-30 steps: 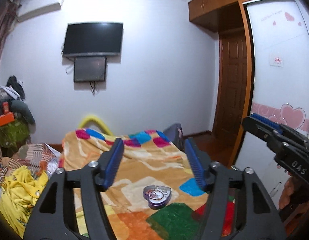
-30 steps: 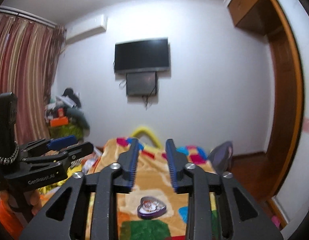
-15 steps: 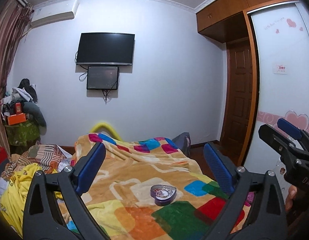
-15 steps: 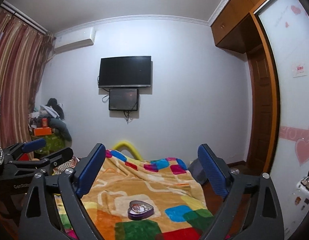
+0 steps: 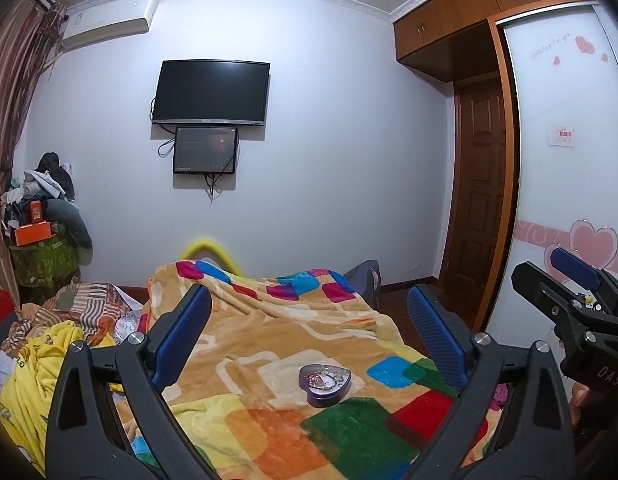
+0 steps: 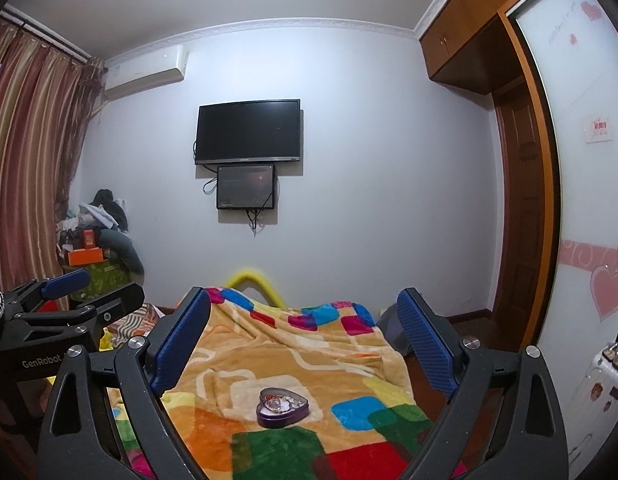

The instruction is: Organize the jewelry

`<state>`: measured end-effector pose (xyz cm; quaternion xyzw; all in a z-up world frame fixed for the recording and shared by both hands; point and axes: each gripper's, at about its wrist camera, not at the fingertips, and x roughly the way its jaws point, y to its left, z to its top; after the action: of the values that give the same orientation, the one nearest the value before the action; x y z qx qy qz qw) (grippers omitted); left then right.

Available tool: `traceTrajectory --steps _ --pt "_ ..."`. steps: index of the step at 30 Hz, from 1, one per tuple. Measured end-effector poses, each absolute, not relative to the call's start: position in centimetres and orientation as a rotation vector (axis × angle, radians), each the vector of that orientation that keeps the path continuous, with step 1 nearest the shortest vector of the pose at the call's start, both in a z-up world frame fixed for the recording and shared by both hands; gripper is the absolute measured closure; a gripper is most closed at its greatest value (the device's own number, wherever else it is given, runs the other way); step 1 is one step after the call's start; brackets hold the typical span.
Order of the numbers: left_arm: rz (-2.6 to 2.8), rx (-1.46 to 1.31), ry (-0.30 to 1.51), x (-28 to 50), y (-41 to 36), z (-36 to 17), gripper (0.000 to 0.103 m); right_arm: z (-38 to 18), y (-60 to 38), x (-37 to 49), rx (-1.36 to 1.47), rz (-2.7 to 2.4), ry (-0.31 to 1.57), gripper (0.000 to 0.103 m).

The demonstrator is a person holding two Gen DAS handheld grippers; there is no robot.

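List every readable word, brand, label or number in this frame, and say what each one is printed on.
"GenRobot": on the left gripper body, seen from the right wrist; anything after it is cut off.
"DAS": on the right gripper body, seen from the left wrist; the rest is out of frame.
Red print on the small white card on the wardrobe door: too blurred to read.
Cursive line beside the heart stickers: too faint to read.
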<state>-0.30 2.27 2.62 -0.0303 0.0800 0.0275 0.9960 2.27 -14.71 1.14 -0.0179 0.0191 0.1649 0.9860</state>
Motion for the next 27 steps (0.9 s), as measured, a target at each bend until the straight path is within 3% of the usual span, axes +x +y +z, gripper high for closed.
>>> traceTrajectory --steps 27 --pt "0.037 -0.06 0.188 0.8 1.7 2.3 0.002 0.9 -15.6 2.5 -0.017 0.326 0.093 0.01"
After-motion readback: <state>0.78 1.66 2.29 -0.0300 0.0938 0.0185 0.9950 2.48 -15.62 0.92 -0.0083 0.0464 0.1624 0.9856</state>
